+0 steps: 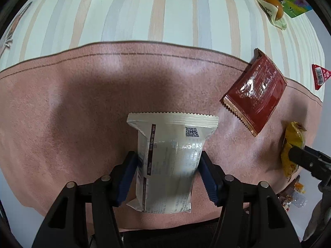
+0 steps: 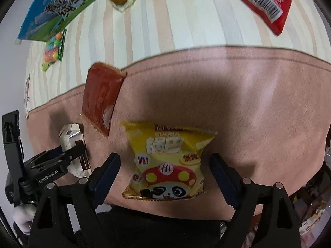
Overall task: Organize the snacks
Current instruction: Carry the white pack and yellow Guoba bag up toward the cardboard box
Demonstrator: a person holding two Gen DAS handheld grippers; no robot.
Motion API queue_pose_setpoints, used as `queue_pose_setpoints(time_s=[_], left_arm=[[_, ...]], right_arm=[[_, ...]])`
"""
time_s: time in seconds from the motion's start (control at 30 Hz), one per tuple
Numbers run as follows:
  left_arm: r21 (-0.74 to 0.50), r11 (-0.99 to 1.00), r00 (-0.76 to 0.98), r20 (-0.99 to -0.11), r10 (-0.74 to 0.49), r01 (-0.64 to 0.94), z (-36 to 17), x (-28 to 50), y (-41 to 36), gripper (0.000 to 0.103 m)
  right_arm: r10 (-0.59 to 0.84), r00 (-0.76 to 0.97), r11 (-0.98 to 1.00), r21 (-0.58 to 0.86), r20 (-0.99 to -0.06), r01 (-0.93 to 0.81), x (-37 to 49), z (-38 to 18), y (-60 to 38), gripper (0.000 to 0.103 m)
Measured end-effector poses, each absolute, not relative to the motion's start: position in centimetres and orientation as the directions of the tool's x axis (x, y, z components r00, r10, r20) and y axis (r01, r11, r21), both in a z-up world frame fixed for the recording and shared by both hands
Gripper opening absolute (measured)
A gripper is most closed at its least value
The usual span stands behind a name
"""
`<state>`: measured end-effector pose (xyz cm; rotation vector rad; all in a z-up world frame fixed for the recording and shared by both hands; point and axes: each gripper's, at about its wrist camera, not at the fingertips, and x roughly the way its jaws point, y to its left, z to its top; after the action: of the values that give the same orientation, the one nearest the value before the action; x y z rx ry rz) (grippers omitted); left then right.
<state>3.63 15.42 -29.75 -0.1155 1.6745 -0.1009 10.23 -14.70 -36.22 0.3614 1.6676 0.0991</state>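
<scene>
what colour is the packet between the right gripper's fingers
Yellow, with a red-capped panda cartoon: the snack packet, clearest in the right wrist view.

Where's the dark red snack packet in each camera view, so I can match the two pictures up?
Left wrist view: the dark red snack packet lies right of centre, tilted, its upper corner over the pink mat's edge.
Right wrist view: the same packet lies left of centre, above and left of the yellow snack bag.
Shared landmark: the pink mat's stitched edge against the striped cloth.
</scene>
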Motion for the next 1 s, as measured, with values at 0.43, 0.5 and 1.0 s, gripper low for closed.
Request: queue_pose_setpoints(time_s=[0.43, 0.5, 1.0], left_arm=[[-0.09, 0.996, -0.103, -0.991, -0.088, 0.022, -30.8, 2.0, 13.0, 0.058], [-0.084, 0.996, -0.093, -0.992, -0.082, 0.022, -30.9, 1.2, 12.9, 0.058], [-0.05, 0.998, 0.006, -0.999, -0.051, 0.032, -26.4, 2.0, 10.6, 0.058]], right_arm=[[0.224, -0.066, 0.963, 0.211, -0.972, 0.169, 9.9, -38.4, -12.9, 0.082], [0.225, -0.052, 0.961, 0.213, -0.973, 0.174, 9.5, -38.3, -13.4, 0.074], [0.236, 0.024, 0.965, 0.238, -0.971, 0.112, 10.6, -35.6, -12.7, 0.06]])
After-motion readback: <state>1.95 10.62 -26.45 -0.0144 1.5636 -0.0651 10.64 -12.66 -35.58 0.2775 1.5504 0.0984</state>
